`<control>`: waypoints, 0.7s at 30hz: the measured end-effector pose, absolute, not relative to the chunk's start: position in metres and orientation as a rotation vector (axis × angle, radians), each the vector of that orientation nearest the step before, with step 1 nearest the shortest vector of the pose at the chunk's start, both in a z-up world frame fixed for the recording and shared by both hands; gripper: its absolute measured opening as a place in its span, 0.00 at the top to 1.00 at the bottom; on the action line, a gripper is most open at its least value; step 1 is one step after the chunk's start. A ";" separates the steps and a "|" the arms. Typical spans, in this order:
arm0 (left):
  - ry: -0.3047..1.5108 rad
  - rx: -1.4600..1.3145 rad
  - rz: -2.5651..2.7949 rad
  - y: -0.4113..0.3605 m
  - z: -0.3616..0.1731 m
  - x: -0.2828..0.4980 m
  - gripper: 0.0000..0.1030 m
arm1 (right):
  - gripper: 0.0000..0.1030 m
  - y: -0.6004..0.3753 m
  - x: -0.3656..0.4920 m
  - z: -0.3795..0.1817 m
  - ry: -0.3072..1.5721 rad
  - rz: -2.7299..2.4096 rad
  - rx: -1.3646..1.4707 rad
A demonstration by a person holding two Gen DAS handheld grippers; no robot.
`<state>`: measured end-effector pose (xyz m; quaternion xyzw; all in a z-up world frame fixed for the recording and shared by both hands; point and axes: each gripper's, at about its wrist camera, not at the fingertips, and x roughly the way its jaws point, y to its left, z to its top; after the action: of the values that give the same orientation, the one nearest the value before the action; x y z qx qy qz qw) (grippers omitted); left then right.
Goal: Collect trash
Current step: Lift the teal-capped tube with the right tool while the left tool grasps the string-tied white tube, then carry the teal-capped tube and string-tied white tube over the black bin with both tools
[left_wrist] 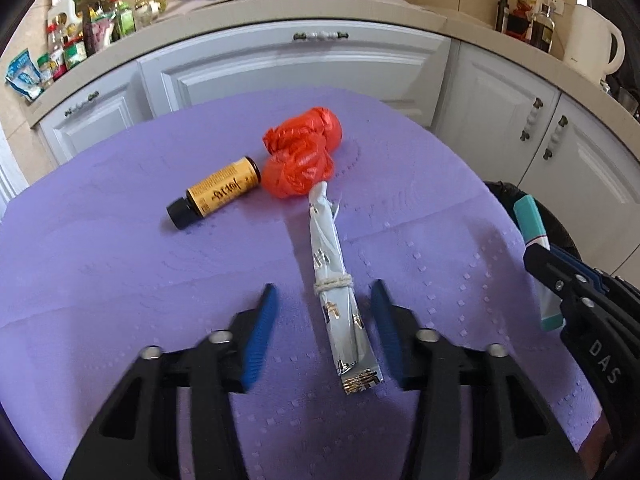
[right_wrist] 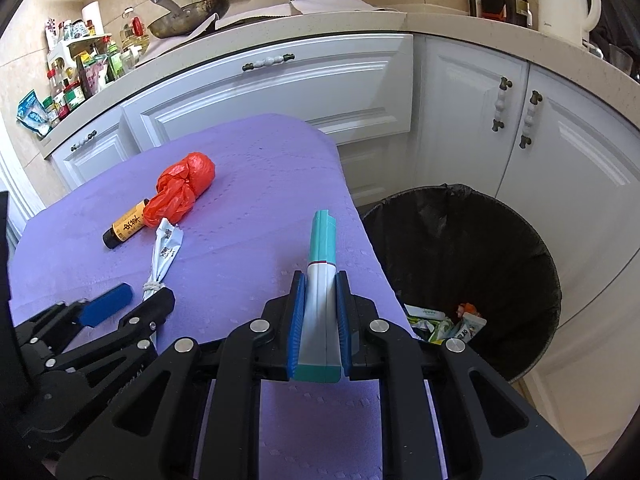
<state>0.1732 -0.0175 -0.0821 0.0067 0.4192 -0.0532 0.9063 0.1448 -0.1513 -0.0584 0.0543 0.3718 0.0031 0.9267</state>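
From my left wrist, my left gripper (left_wrist: 324, 312) hangs low over the purple cloth (left_wrist: 120, 280) with its jaws spread; the blue pads (left_wrist: 260, 336) stand on either side of a silvery wrapper (left_wrist: 340, 308) without touching it. That wrapper is rolled long and thin, bound with a loop of white string (left_wrist: 333, 282), and lies flat on the cloth, its far end reaching a crumpled red bag (left_wrist: 302, 152). Just left of the bag a small dark bottle (left_wrist: 216, 192) with a yellow label lies on its side. At the right edge I see my right gripper (left_wrist: 560, 280) holding a teal and white box (left_wrist: 538, 248), with the black-lined bin (left_wrist: 504, 192) partly hidden behind it. White cabinets (left_wrist: 296, 68) and a cluttered counter run along the back.

From my right wrist, my right gripper (right_wrist: 320, 312) is pinching the teal and white box (right_wrist: 320, 276) between both pads, the box pointing away along the fingers above the right edge of the cloth (right_wrist: 240, 248). The bin (right_wrist: 480, 248) stands on the floor just right of the table, with a few scraps of packaging (right_wrist: 444, 324) at its bottom. At lower left my left gripper (right_wrist: 138, 298) straddles the tied wrapper (right_wrist: 164, 252), and the red bag (right_wrist: 182, 188) and the bottle (right_wrist: 126, 230) lie beyond it
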 end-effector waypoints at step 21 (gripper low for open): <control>0.639 -0.003 -0.153 -0.007 -0.033 0.137 0.84 | 0.85 -0.154 0.123 -0.024 0.659 -0.035 0.091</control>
<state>0.1370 -0.0068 -0.0326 -0.0017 0.3140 -0.0750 0.9465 0.1233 -0.1541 -0.0242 0.0449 0.3232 -0.0172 0.9451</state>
